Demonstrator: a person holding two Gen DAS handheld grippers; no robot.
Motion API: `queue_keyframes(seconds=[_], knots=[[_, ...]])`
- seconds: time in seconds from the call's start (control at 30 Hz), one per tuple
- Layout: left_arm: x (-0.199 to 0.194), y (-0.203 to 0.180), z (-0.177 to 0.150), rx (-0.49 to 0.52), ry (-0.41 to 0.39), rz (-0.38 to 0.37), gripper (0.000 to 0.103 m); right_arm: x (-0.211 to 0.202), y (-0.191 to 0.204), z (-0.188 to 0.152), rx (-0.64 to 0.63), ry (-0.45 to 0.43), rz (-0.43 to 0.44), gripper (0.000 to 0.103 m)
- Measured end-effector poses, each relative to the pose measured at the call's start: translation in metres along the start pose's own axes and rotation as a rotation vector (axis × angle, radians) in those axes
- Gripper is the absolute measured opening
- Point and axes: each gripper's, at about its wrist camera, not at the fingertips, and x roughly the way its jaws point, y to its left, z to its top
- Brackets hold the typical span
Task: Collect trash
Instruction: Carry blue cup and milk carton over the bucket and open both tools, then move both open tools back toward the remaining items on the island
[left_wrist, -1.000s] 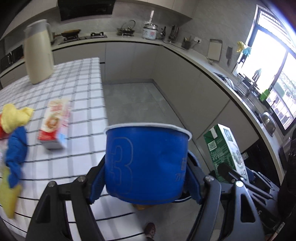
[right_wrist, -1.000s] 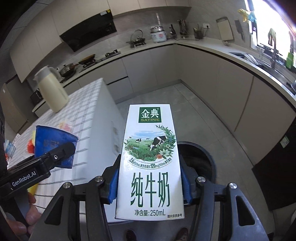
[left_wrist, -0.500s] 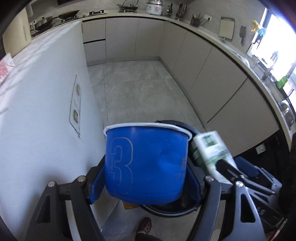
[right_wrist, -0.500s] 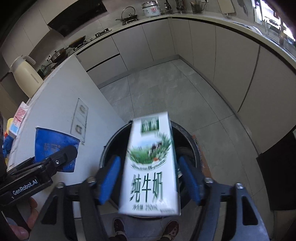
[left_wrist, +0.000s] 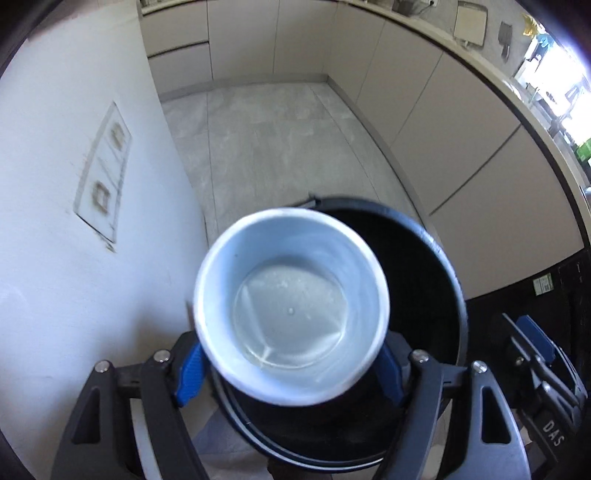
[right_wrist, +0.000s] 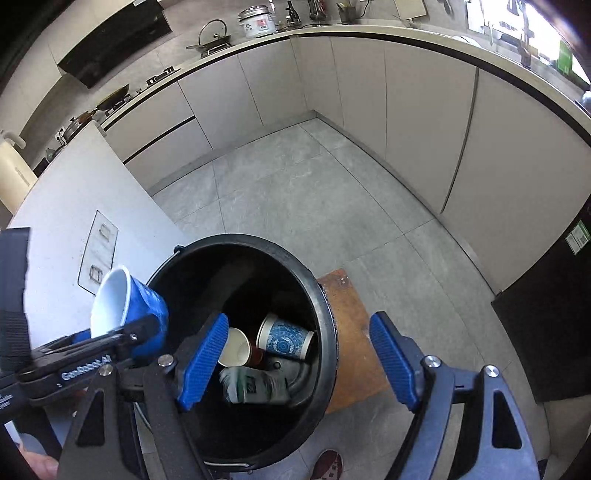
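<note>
The left gripper (left_wrist: 290, 363) is clamped on the blue cup (left_wrist: 291, 317), tipped so its white inside faces the camera, at the rim of the black bin (right_wrist: 325, 306). The right gripper (right_wrist: 299, 363) hangs over the bin, jaws wide apart, holding nothing. The milk carton (right_wrist: 255, 386) lies inside the bin, below the jaws, beside two paper cups (right_wrist: 284, 338).

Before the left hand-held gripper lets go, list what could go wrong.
1. The blue paper cup, tipped sideways, sits at the black round bin's left rim, near the white cabinet panel; released here, it may fall outside.
2. The open right hand-held gripper hangs over the bin mouth and might deflect the cup.
</note>
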Motion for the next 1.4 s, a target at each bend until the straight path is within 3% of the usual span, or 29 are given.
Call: queue_keyframes(seconds=[0.13, 0.23, 0.4, 0.6, 0.77, 0.93, 1.1, 1.2, 1.4], knots=[[-0.019, -0.003, -0.002, 0.054, -0.002, -0.063, 0.077, -0.012, 0.0, -0.001, 0.022, -0.002, 0.012, 0.081], [-0.013, -0.015, -0.001, 0.083, 0.02, -0.033, 0.077, -0.022, -0.003, -0.003, 0.047, -0.006, 0.009, 0.081], [-0.007, -0.016, 0.002, 0.071, 0.045, -0.054, 0.077, -0.033, -0.007, -0.013, 0.053, -0.013, -0.021, 0.081], [-0.023, -0.008, 0.003, 0.065, 0.002, -0.03, 0.077, -0.04, -0.006, -0.013, 0.058, -0.013, -0.032, 0.081], [-0.062, -0.003, 0.007, 0.07, -0.049, -0.021, 0.077, -0.061, 0.007, -0.004, 0.058, -0.019, -0.024, 0.081], [-0.128, 0.011, 0.007, 0.055, -0.152, -0.034, 0.078, -0.1, 0.03, 0.01, 0.044, -0.065, -0.01, 0.081], [-0.182, 0.03, 0.005, 0.054, -0.208, -0.045, 0.086, -0.142, 0.061, 0.018, 0.005, -0.123, 0.001, 0.082], [-0.204, 0.042, 0.002, 0.063, -0.238, -0.008, 0.098, -0.164, 0.081, 0.019, -0.011, -0.16, 0.013, 0.082], [-0.247, 0.079, -0.008, 0.12, -0.307, 0.059, 0.103, -0.197, 0.125, 0.018, -0.045, -0.204, 0.057, 0.084]])
